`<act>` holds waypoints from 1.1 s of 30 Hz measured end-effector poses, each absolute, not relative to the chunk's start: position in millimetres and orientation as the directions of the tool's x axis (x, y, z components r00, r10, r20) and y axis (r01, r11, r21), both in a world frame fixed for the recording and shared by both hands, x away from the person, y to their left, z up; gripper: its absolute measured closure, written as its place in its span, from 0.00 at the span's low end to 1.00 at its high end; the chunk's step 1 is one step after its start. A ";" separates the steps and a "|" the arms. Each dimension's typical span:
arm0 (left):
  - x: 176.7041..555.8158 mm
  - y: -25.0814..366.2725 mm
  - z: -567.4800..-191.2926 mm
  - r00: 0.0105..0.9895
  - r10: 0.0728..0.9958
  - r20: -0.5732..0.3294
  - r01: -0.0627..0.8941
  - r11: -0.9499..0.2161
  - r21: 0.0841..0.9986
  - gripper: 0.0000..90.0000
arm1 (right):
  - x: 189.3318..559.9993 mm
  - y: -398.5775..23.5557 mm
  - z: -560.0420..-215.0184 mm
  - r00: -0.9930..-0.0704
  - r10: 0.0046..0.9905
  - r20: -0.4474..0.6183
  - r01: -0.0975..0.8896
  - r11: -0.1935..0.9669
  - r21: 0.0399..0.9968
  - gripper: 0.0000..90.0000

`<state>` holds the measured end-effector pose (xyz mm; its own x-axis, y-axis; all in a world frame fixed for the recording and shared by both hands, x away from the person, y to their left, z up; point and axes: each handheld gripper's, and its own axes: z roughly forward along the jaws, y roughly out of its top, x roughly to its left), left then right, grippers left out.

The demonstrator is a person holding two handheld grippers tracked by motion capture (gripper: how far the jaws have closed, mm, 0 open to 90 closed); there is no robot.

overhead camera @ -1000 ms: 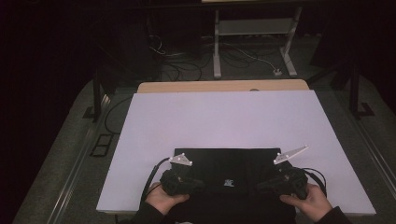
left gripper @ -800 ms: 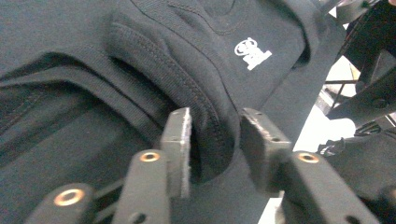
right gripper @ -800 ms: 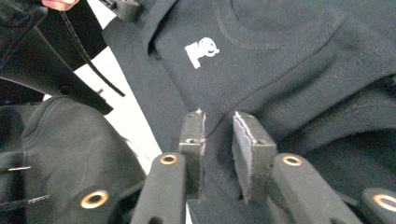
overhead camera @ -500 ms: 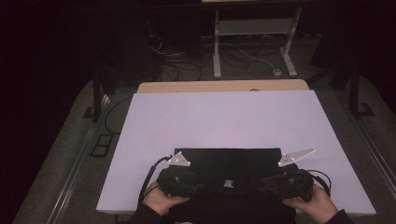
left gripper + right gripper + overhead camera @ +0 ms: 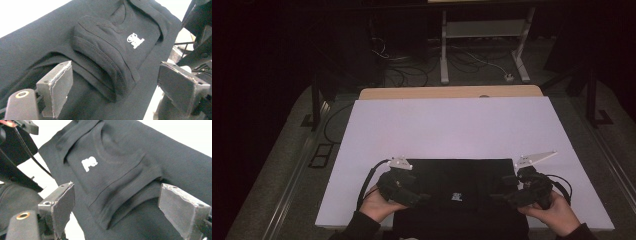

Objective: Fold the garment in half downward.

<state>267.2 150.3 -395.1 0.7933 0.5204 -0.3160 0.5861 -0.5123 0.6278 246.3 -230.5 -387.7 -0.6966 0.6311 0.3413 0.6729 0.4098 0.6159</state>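
- The left gripper [image 5: 419, 196] sat over the left side of the black shirt [image 5: 457, 175]. Its jaws had just been opening. They stood wide apart and held nothing, with a soft fold of the cloth lying loose between them.
- The black shirt lay folded on the white table cover [image 5: 452, 125], at the near edge, close to the person. A small white logo [image 5: 456, 196] showed near its middle. Next to how it looked a moment before, its top edge looked a bit flatter and wider.
- The right gripper [image 5: 501, 196] sat over the right side of the shirt. Its jaws had just been opening too. They stood wide apart, and a fold lay free between them.
- Both tools had let go, so this fold looked done. The shirt could now rest by itself.
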 end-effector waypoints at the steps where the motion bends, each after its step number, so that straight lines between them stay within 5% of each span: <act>1: 269.2 151.7 -394.6 0.795 0.520 -0.313 0.584 -0.516 0.626 0.09 | 247.6 -231.8 -386.2 -0.694 0.633 0.343 0.675 0.405 0.617 0.12; 7: 281.4 159.2 -392.1 0.782 0.531 -0.327 0.600 -0.498 0.626 0.00 | 255.7 -240.9 -378.0 -0.691 0.644 0.329 0.668 0.396 0.629 0.00; 33: 304.7 170.2 -377.3 0.829 0.516 -0.215 0.512 -0.546 0.663 0.00 | 289.7 -268.3 -367.3 -0.685 0.653 0.323 0.659 0.367 0.657 0.00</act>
